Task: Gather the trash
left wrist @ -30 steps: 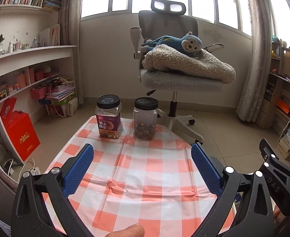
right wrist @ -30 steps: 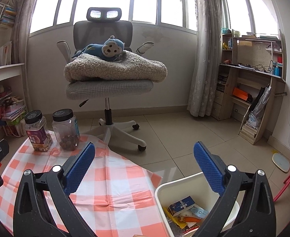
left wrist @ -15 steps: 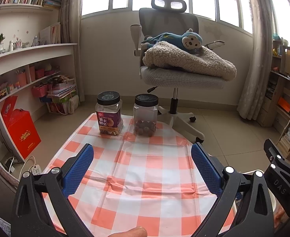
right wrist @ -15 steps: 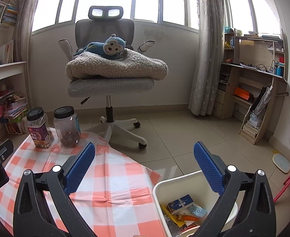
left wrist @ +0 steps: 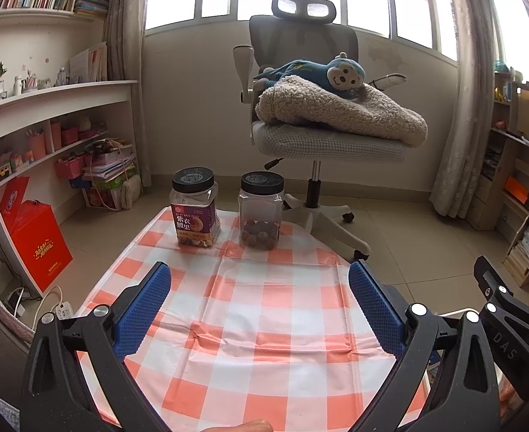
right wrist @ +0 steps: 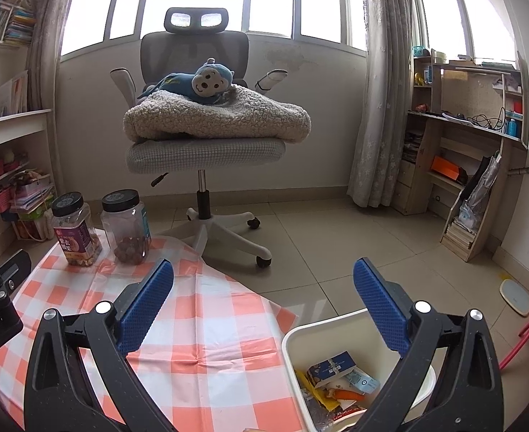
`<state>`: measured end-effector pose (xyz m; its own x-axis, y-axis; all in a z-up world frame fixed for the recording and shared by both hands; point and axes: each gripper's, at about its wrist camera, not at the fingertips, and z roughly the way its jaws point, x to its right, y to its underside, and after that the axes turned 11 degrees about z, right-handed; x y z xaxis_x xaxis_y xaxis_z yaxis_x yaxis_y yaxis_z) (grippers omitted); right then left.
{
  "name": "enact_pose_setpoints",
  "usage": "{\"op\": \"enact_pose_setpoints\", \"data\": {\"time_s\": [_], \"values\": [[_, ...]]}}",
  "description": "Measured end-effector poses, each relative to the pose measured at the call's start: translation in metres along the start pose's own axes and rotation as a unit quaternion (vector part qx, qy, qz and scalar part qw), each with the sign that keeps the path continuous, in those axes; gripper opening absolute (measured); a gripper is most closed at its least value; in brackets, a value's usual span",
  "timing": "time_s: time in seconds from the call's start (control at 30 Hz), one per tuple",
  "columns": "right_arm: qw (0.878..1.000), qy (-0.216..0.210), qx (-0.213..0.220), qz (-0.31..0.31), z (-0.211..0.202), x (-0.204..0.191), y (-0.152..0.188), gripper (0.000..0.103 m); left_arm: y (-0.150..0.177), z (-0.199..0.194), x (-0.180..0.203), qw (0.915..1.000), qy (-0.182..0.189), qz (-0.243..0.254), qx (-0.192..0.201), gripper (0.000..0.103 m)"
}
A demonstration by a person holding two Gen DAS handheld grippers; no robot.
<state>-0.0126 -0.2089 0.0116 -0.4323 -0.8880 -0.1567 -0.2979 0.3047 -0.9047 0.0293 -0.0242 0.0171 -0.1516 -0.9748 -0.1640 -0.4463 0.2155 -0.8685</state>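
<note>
Left gripper [left wrist: 260, 300] and right gripper [right wrist: 263, 298] gape wide, empty, above the cloth [left wrist: 264, 309]; bin [right wrist: 322, 331] at 5 o'clock holds what seems wrappers [right wrist: 336, 378].

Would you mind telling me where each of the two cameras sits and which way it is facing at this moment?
Left wrist: sits on the left gripper, looking forward over the checked cloth toward two jars and the office chair; its own open blue fingers, a fingertip at the bottom edge and the right gripper's body show.
Right wrist: sits on the right gripper, looking over the cloth's right edge and the white bin of wrappers; its own open fingers and the left gripper's body show.
Shared: the cloth, jars and chair.
</note>
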Motion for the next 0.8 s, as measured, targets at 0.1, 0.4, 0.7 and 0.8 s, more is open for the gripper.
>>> {"op": "enact_pose_setpoints", "data": {"time_s": [0.1,0.4,0.7,0.8], "values": [[1.0,-0.002,-0.004,0.002,0.0,0.001,0.0,0.096,0.0,0.0,0.0,1.0,0.0,0.0,0.0,0.096],[1.0,-0.014,-0.012,-0.005,0.0,-0.001,0.002,0.096,-0.003,0.001,0.002,0.9997,0.022,-0.001,0.005,0.095],[1.0,-0.013,-0.014,0.004,-0.001,0.002,0.0,0.096,-0.003,-0.003,0.011,0.9995,0.017,0.02,0.02,0.094],[1.0,-0.013,-0.012,0.005,-0.001,0.002,-0.001,0.096,-0.004,-0.006,0.013,0.9994,0.013,0.022,0.024,0.095]]}}
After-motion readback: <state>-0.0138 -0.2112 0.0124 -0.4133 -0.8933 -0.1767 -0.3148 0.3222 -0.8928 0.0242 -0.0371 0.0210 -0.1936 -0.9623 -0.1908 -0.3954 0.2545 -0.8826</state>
